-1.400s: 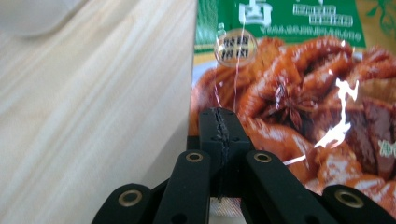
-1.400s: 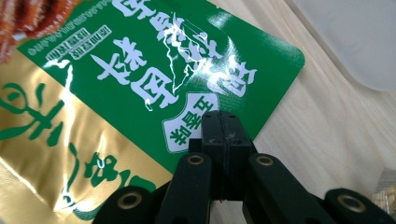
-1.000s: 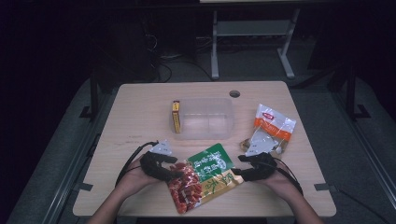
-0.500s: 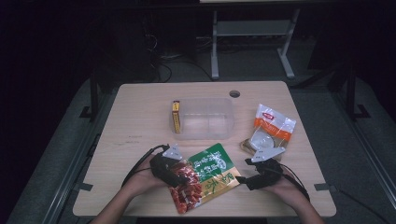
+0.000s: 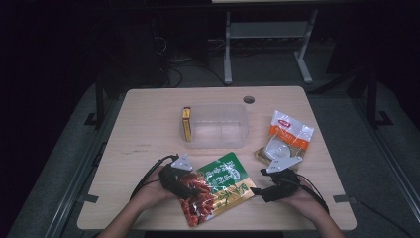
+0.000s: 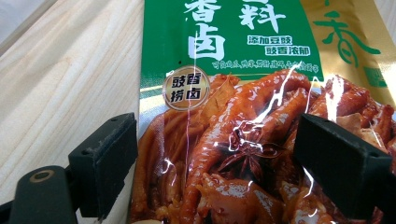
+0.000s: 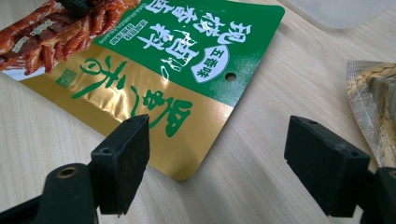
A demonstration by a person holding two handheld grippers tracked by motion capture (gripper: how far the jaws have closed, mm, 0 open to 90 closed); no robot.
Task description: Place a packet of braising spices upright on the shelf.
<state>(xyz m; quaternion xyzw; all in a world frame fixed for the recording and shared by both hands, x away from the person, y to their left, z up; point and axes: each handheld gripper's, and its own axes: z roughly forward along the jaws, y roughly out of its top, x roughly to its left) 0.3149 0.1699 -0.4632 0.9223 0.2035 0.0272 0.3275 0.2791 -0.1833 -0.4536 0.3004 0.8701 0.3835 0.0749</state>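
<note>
Fingers (image 6: 105, 158) of the left gripper (image 5: 190, 187) stand wide apart over the red end of a snack pouch (image 5: 215, 191), one pad off its edge above bare wood, the other above the printed picture of braised meat; they grip nothing. From the left gripper view it is hard to tell whether the pads touch the glossy film or hover just over it, and glare streaks hide part of the print. The right gripper (image 5: 258, 191) is likewise spread open and empty, its pads (image 7: 123, 161) near the gold corner of the pouch, one over that corner and the other over bare table (image 5: 148, 129).

The pouch lies flat at the front of the table, between the two grippers, its green and gold end pointing towards a clear plastic box (image 5: 218, 126) behind it. In the high view the left gripper covers part of the red end, so the pouch's edge there is hidden. A thin yellow packet (image 5: 186, 124) stands inside the box against its left wall; its label is too small to read. To the right, an orange and white bag (image 5: 289, 131) lies on top of a smaller silvery packet (image 5: 262, 153), much of it hidden beneath. The person's forearms are cut off at the bottom, and the room beyond is too dark to make out.
</note>
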